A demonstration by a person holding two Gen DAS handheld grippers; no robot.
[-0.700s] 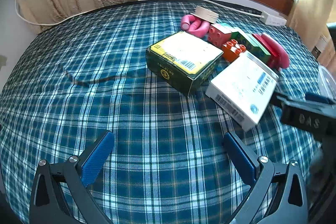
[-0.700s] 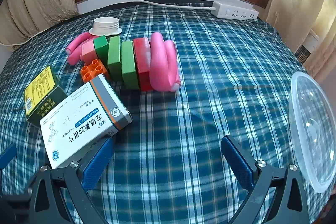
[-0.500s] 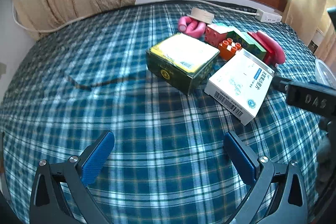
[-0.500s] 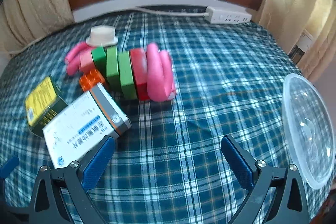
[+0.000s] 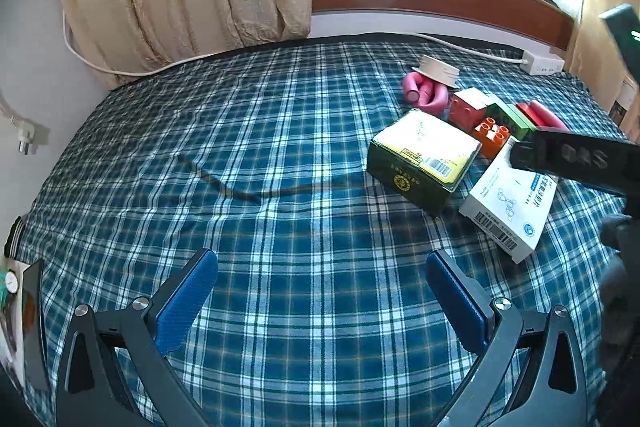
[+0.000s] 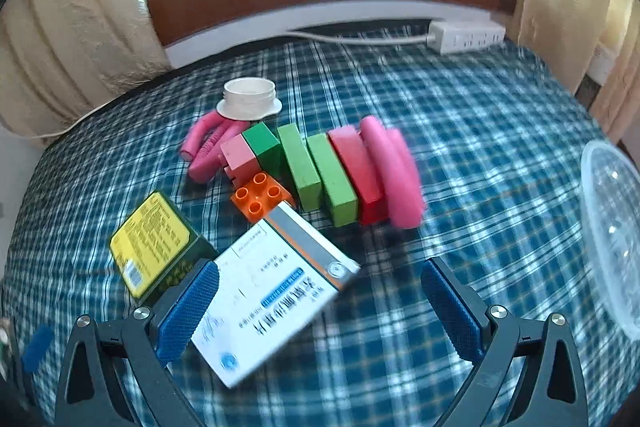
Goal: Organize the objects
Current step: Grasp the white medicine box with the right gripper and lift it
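Toys and boxes sit together on the checked cloth point(image 6: 460, 131). The flat box point(image 6: 276, 291) lies nearest, with the small box point(image 6: 154, 247) just to its left. Behind them is a studded brick point(image 6: 260, 197), then a row of blocks point(image 6: 316, 173) side by side. The bowl point(image 6: 612, 227) sits far right, well apart. The power strip point(image 6: 466, 37) lies at the back.

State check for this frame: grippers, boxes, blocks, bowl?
Left gripper: open, empty.
Right gripper: open, holding nothing.
White box: closed, lying flat.
Green box: closed, beside the white box.
Blocks: on edge in a row.
Clear bowl: looks empty.
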